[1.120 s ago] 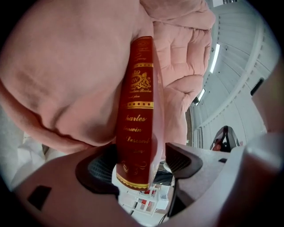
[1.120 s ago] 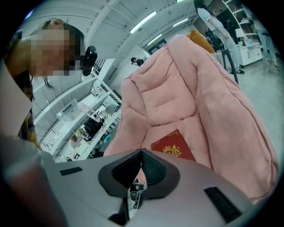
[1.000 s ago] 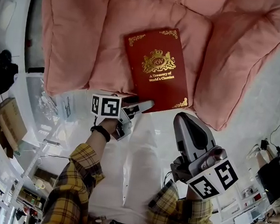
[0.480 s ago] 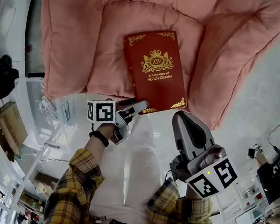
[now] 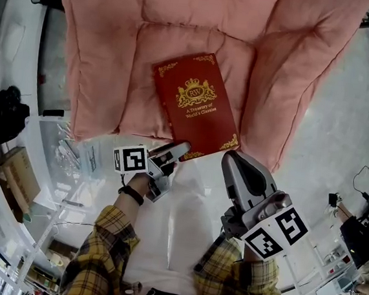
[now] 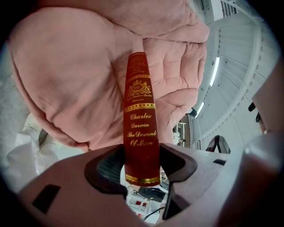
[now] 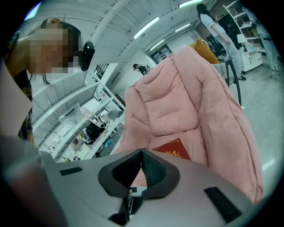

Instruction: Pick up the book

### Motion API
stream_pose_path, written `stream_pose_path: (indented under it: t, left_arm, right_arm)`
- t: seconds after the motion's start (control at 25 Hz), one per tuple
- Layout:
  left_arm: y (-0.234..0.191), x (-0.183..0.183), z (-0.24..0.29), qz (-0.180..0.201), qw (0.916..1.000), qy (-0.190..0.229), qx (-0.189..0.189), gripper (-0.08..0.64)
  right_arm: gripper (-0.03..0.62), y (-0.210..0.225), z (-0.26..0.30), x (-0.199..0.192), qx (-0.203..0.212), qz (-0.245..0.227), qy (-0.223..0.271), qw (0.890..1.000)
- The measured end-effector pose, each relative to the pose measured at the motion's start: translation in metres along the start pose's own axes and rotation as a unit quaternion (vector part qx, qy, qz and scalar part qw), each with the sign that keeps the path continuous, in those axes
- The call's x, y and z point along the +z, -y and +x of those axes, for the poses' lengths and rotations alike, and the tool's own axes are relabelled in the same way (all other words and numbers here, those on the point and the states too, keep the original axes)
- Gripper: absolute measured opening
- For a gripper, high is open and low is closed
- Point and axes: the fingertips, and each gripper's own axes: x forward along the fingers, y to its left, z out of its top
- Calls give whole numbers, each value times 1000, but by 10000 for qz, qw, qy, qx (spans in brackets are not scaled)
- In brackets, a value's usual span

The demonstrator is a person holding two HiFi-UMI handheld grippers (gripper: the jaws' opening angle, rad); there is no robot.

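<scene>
A dark red hardback book with gold print lies on the seat of a pink padded armchair. My left gripper grips the book's near lower edge. In the left gripper view the book's spine stands upright between the jaws of that gripper, which have just been closing and now press on both sides of it. My right gripper hovers just right of the book's near corner, touching nothing. In the right gripper view that gripper has its pads together, and the book shows beyond them on the seat.
The armchair's thick arm cushions flank the book on both sides. Cluttered white shelves run along the left. Pale floor lies to the right, with desks and a person far behind.
The left gripper's jaws have closed on the book's near edge. Both grippers have risen a little, and the book now sits further left and more tilted in the head view.
</scene>
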Motion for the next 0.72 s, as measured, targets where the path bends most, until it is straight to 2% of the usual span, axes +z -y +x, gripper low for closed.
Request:
stream_pose_path:
  t: [0.16,0.48,0.72]
  left_arm:
    - [24,10,-10,92,9998,146,-96,244]
    - [94,17,-32,613,9976,93,-300,245]
    - [172,29,-52,414,9975,134,-554,245]
  right_arm:
    - [17,-13,-1,10,-2,-67,22,10000]
    - [17,-42,-21,28,-80,-169,124,9997]
    - [17,-73,-45,78,-266,-349,245,9987]
